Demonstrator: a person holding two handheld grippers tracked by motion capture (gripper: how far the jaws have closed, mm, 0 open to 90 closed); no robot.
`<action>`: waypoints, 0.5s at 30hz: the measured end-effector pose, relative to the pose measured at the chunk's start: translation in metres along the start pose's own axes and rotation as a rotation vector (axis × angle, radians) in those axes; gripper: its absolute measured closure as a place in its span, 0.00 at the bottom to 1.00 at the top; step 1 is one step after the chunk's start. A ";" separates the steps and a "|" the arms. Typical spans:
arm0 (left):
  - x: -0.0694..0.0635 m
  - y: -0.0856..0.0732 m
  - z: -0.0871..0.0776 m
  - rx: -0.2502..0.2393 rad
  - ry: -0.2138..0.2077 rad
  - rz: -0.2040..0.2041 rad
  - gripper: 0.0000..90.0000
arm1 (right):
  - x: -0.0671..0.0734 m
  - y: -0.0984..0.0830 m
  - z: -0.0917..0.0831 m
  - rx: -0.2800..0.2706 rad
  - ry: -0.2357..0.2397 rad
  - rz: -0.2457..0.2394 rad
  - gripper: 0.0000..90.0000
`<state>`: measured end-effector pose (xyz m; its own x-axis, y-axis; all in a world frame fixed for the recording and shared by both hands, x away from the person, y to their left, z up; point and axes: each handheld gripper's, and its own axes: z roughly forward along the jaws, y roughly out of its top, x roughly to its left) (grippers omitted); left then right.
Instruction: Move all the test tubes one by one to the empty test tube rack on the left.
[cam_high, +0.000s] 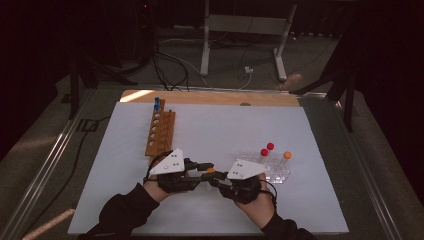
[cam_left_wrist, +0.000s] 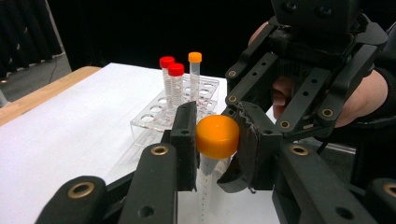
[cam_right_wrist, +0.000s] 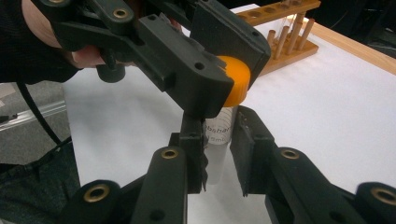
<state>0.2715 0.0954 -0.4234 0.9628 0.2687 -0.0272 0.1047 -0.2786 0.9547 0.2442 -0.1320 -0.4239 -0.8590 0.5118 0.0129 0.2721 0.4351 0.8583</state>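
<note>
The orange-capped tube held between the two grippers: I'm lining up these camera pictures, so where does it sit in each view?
High view: the orange-capped tube is low centre, between the two hands.
Left gripper view: centre, cap gripped by the left gripper.
Right gripper view: upper centre, body held by the right gripper.
Shared landmark: the white table sheet.
</note>
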 end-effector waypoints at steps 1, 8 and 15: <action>0.000 0.000 0.000 -0.001 0.000 -0.001 0.79 | 0.000 0.000 0.000 -0.001 -0.001 0.002 0.83; 0.004 0.008 -0.007 -0.020 0.011 0.000 0.79 | -0.001 0.003 -0.006 -0.051 -0.007 0.011 0.74; 0.017 0.016 -0.023 -0.036 0.054 -0.013 0.80 | -0.002 0.005 -0.019 -0.125 -0.024 0.026 0.47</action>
<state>0.2840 0.1172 -0.4014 0.9465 0.3218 -0.0243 0.1069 -0.2415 0.9645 0.2396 -0.1449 -0.4097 -0.8414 0.5398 0.0255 0.2369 0.3260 0.9152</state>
